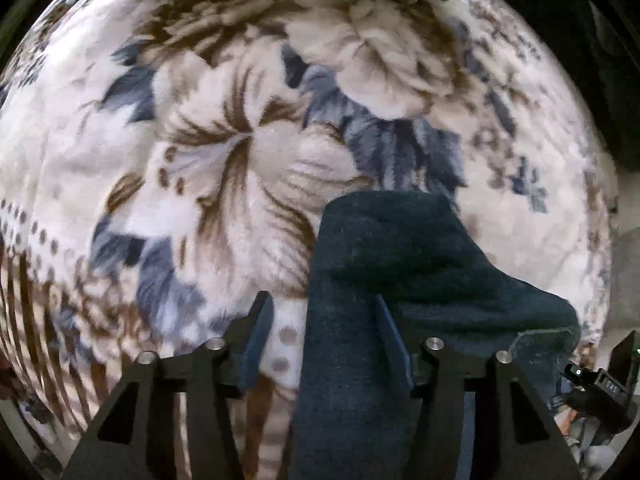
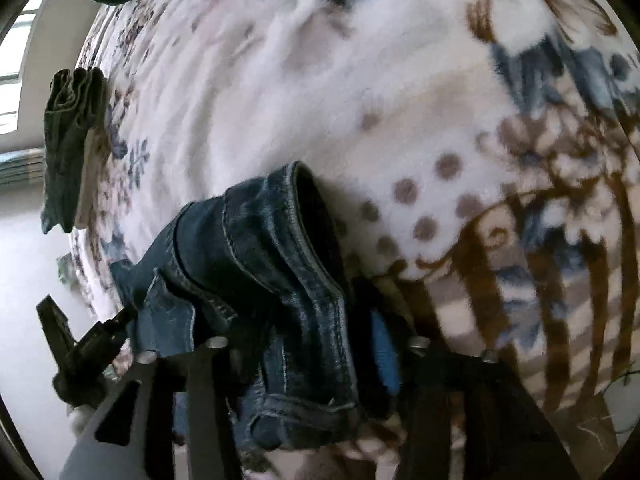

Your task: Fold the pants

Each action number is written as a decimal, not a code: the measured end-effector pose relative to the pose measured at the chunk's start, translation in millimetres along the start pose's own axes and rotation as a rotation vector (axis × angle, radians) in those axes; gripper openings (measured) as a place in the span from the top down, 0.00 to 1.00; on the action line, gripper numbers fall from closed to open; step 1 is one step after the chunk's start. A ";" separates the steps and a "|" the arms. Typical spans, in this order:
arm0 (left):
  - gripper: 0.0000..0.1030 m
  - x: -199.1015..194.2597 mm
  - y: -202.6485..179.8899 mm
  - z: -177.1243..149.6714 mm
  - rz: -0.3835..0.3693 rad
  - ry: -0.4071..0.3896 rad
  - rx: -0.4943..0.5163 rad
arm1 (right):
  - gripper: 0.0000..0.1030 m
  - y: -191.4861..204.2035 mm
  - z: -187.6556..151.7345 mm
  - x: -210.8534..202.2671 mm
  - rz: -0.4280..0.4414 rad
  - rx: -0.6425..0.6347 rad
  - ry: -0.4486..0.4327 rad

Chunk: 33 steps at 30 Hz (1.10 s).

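Denim pants (image 2: 256,280) hang bunched between both tools above the floral blanket (image 1: 200,160). The right tool (image 2: 304,344) pinches the hem; the left tool (image 1: 324,312) seems spread, fabric draped across it, probably for laying flat.

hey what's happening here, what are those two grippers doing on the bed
A person is folding dark blue jeans over a floral blanket. The right gripper has denim bunched between its fingers. In the left view, dark cloth hangs between the left gripper fingers, which look parted. Other folded clothes sit at the blanket's edge.
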State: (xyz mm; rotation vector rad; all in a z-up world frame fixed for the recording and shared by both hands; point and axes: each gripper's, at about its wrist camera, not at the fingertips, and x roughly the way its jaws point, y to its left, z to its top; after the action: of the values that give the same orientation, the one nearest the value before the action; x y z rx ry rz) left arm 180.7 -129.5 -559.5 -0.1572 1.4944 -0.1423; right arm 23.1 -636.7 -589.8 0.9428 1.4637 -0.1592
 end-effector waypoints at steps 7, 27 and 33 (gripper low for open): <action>0.04 -29.0 20.6 -55.2 -0.211 -0.009 -0.161 | 0.19 -42.1 -67.2 -32.7 0.178 0.270 -0.050; 0.27 19.6 33.8 -74.3 -0.348 -0.008 -0.223 | 0.19 -5.5 -77.0 78.4 0.457 0.257 -0.056; 0.53 15.9 29.1 -68.5 -0.323 -0.055 -0.210 | 0.31 22.0 -82.2 68.6 0.454 0.157 -0.120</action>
State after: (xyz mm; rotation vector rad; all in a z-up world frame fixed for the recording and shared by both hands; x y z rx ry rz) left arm 113.4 -105.1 -585.4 -0.5676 1.4196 -0.2381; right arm -14.9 -541.2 -626.8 1.3465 1.1066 0.0042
